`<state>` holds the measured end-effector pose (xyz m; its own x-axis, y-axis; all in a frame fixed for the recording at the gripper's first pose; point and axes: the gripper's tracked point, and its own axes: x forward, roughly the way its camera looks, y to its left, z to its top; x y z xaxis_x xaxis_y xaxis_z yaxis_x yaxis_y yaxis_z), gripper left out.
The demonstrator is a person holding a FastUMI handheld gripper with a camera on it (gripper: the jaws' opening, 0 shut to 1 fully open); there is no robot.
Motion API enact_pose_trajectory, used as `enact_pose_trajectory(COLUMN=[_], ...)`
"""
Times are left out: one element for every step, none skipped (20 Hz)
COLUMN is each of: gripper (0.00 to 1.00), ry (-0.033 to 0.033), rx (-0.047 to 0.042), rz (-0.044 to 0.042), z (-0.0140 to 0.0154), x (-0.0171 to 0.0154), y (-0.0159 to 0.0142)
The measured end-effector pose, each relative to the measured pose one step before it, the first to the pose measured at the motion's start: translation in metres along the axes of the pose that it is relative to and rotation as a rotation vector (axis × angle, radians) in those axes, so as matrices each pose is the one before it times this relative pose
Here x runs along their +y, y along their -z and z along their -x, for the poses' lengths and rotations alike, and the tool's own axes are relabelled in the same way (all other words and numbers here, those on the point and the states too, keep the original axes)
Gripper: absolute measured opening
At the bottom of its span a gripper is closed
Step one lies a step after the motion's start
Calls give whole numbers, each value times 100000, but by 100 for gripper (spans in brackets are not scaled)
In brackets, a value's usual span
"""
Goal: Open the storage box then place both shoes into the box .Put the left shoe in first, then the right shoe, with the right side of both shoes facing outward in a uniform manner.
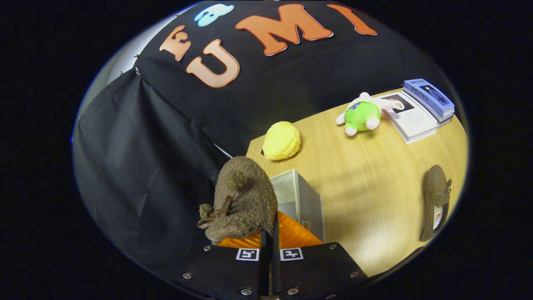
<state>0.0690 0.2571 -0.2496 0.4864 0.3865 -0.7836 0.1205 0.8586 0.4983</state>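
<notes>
Both fingers of the tongs (270,237) are pinched tight on a fuzzy brown shoe (243,200), held up over the open storage box (302,200) by the table's (366,183) near-left corner. Other shoe (435,202) lies by the right edge; yellow plush (282,140), green plush (362,114) and books (420,108) line the far edge.

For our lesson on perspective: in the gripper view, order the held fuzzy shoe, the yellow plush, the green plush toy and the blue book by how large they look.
1. Fuzzy shoe, held in the gripper; nearness to the camera inflates it.
2. Green plush toy and yellow plush look alike, so no ranking.
3. Blue book.
</notes>
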Motion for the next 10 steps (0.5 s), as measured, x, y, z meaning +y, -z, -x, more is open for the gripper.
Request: enact_pose_trajectory(gripper=[4,4,4,4,4,4,4,4,4,4], ry=[114,241,245,562,872,1517,1478,1396,704,773], rx=[1794,1884,1498,1414,1254,1001,1441,1306,1587,1512], rz=[-247,31,-243,-154,-364,-245,-237,-621,-838,-567], z=[-1072,-705,-912,-881,-974,-752,-749,-752,-808,-942], x=[578,664,430,110,174,188,15,47,95,-96], y=[513,682,469,471,368,504,463,536,592,512])
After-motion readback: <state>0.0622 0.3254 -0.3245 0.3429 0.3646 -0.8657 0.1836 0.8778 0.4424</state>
